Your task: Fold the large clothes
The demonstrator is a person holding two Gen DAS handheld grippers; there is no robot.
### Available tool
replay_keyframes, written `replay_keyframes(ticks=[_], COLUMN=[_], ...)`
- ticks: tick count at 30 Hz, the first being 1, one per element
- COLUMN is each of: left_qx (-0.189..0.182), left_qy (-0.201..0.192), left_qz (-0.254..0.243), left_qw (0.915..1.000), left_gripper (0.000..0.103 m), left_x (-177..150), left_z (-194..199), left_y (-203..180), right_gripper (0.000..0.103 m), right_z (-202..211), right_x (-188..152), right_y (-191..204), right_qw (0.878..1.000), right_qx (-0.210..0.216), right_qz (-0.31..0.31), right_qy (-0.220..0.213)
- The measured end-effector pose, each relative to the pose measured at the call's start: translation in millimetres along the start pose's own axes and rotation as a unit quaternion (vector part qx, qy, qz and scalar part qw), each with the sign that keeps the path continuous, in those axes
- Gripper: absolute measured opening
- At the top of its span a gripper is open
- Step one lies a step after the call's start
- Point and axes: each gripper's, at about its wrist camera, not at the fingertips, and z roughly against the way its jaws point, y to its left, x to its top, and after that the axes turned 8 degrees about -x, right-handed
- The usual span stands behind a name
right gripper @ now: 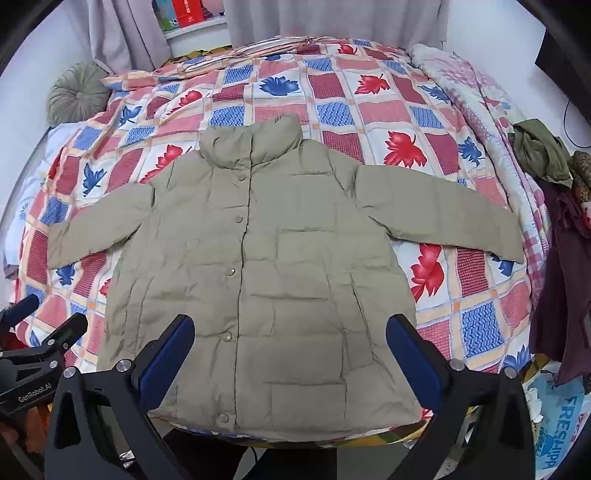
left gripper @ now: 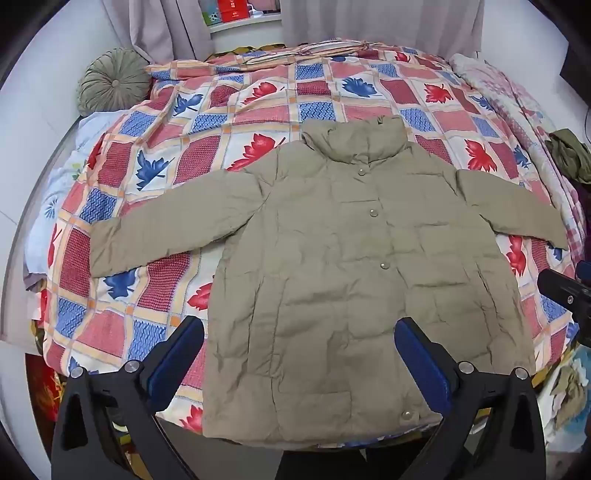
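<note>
1. The khaki padded jacket (left gripper: 332,266) lies flat and front-up on the bed, buttoned, collar toward the far side, both sleeves spread outward, hem at the near edge.
2. It rests on a patchwork quilt (left gripper: 155,173) printed with red and blue leaves; nothing lies on top of the jacket.
3. The left gripper (left gripper: 299,328) hangs above the hem with jaws spread wide, holding nothing.
4. The right gripper (right gripper: 290,325) likewise hangs above the lower front, jaws wide apart and empty.
5. A round green cushion (left gripper: 112,81) sits at the far left corner of the bed.
6. A heap of dark clothes (right gripper: 554,192) crowds the right bed edge, near the right sleeve cuff but apart from it.
7. Curtains (right gripper: 122,33) hang behind the bed.
8. A printed plastic bag (right gripper: 561,424) lies low at right, beside the bed.
</note>
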Motion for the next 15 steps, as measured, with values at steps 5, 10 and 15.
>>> replay_keyframes(ticks=[5,10,15], left_qx=[-0.005,-0.028,-0.028], left_qy=[0.001,0.003,0.001], left_qz=[0.010,0.019,0.020], left_qw=[0.9999,0.9994,0.9994], left_gripper=[0.103,0.103,0.103], left_x=[0,0,1], left_z=[-3,6,8], left_y=[-4,7,6], right_gripper=[0.103,0.103,0.103], right_z=[5,8,8], right_x=[0,1,0], right_y=[0,1,2], right_qw=[1.000,1.000,1.000], right_qx=[0.006,0.004,0.003], right_qz=[-0.005,-0.004,-0.005], right_qy=[0.000,-0.002,-0.005])
